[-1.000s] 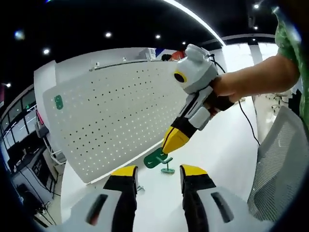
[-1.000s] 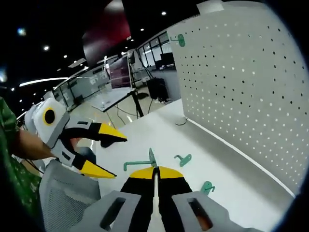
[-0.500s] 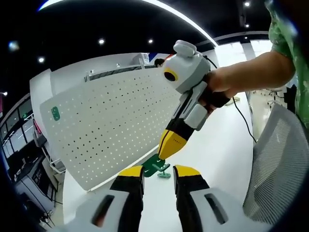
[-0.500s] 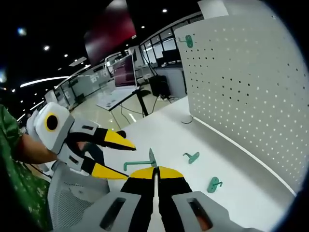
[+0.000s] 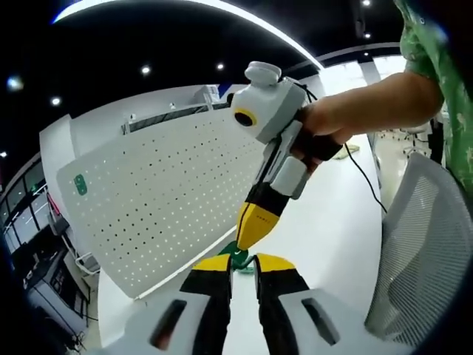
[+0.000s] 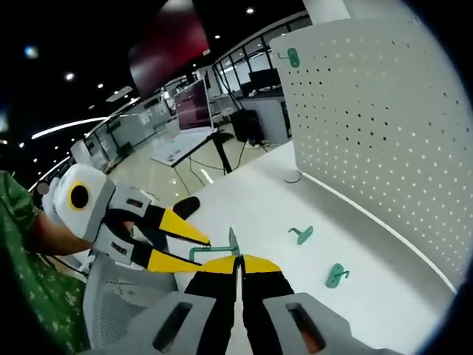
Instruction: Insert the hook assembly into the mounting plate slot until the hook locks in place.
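Green hook (image 6: 216, 251) pinched in the right gripper (image 6: 238, 260); left gripper (image 6: 194, 247) spread, spare hooks (image 6: 301, 234) nearby.

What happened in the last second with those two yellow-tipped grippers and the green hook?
The left gripper has closed in on the green hook held by the right gripper, and its jaws have narrowed around the hook's long end. The right gripper stayed shut on the hook throughout. Two spare hooks on the white table and the pegboard have not visibly moved.
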`<state>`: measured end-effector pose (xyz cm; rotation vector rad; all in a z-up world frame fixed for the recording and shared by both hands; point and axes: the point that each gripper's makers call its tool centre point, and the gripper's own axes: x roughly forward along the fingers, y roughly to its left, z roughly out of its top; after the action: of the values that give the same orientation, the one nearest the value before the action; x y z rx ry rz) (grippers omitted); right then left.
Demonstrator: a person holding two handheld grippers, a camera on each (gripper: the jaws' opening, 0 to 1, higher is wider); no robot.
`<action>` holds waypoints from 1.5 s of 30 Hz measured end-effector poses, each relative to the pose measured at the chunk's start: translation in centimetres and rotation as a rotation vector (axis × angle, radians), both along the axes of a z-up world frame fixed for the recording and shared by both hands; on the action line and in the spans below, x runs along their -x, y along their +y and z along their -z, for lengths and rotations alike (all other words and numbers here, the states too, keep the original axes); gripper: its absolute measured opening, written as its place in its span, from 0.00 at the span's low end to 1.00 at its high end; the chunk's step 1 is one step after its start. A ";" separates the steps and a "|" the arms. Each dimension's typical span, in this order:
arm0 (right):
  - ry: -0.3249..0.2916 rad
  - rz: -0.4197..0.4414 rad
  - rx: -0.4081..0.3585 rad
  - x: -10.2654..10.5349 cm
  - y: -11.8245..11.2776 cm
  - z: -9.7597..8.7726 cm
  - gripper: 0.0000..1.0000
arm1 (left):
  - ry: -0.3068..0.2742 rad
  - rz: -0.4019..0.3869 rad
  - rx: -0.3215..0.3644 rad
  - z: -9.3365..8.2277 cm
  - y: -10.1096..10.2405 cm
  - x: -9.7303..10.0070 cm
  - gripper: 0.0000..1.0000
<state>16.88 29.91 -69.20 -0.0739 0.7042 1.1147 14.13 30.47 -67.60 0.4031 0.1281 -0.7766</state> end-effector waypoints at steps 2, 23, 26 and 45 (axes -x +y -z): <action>0.007 0.001 0.000 0.1 0.0 0.0 0.00 | 0.000 0.004 0.002 0.0 -0.1 0.0 0.10; 0.032 0.022 -0.024 -0.1 0.0 -0.1 0.00 | 0.023 0.000 0.033 0.0 -0.3 -0.1 0.02; 0.008 0.022 -0.031 -0.2 0.1 -0.3 0.00 | 0.038 -0.024 0.065 -0.2 0.0 -0.4 0.02; -0.040 0.063 -0.084 -0.9 0.1 -0.8 0.06 | 0.088 -0.114 0.221 -1.0 0.7 -1.3 0.02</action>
<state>17.80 30.02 -68.38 -0.0026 0.6190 1.0779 15.44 31.12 -66.64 0.1505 0.1440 -0.6881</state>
